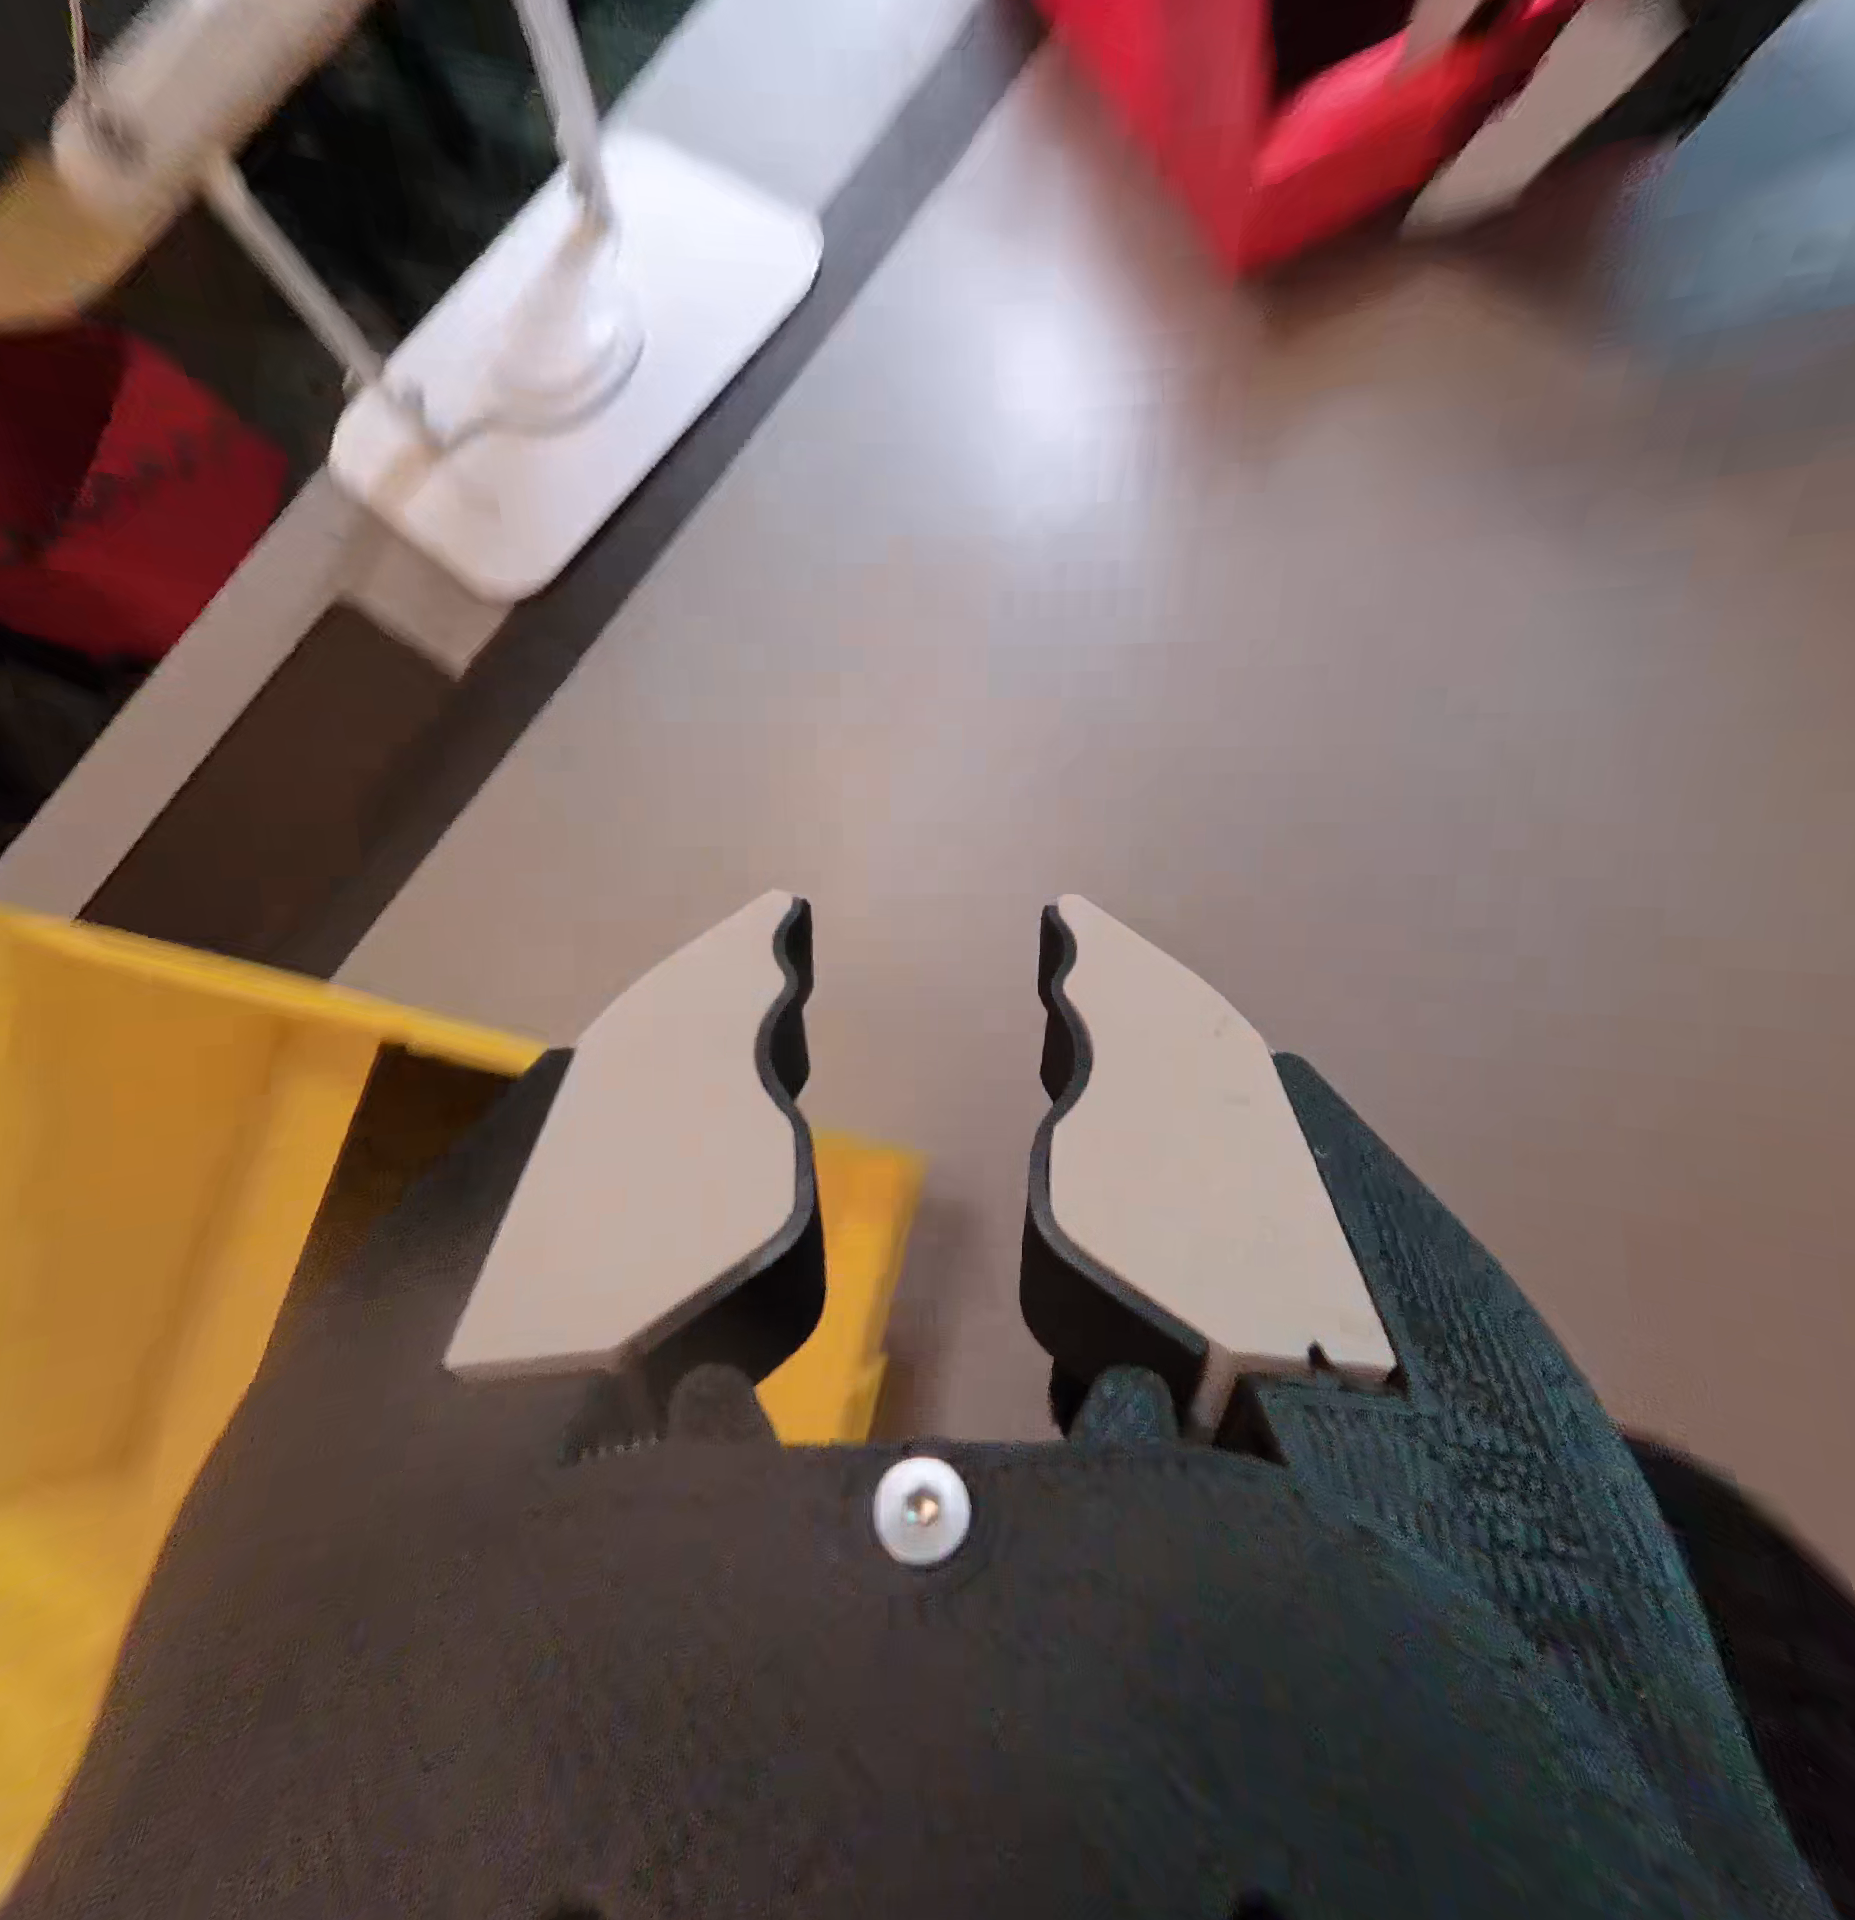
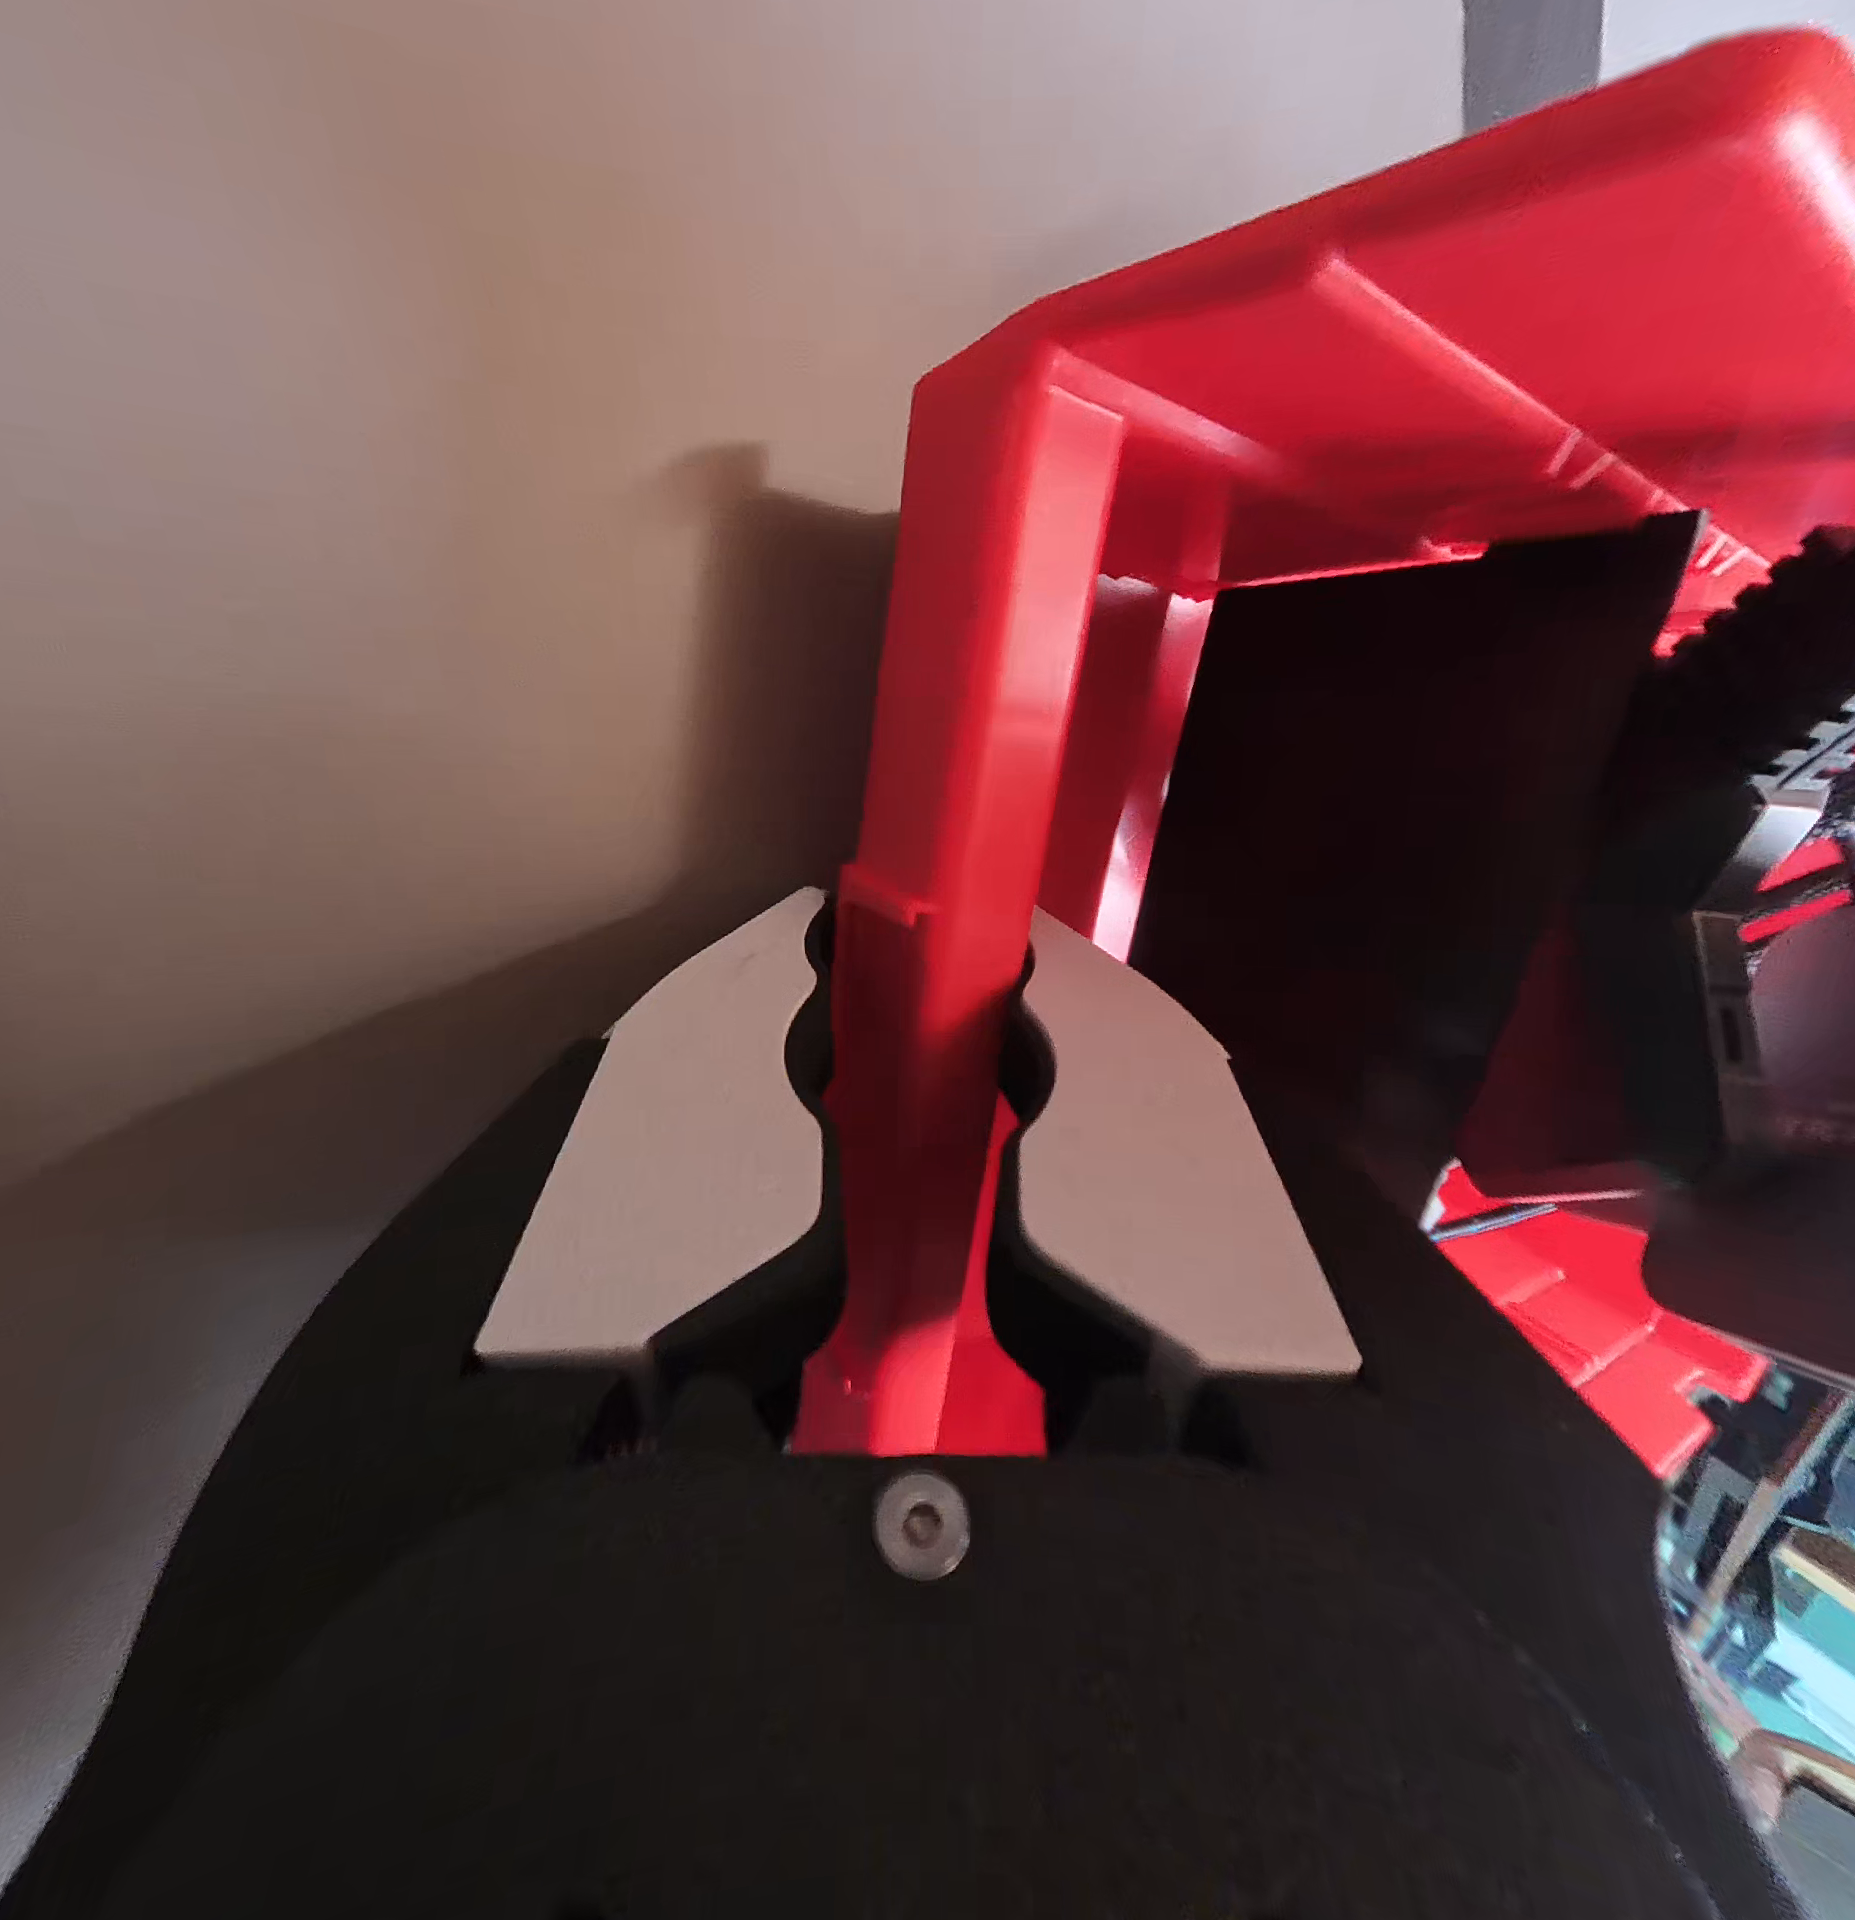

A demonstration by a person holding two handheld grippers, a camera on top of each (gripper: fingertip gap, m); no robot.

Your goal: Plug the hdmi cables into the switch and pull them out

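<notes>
My right gripper is shut on the rim of a red plastic bin and holds it tipped on its side, its open mouth turned toward me. Dark things show inside the bin, too dim to identify. The same red bin shows blurred at the top of the left wrist view, with part of the right gripper behind it. My left gripper is open and empty above the grey table. No HDMI cable or switch is clearly visible.
A yellow plastic bin stands at the lower left beside my left gripper. A white lamp base with a metal stem sits at the table's far-left edge. Beyond that edge lie dark and red items.
</notes>
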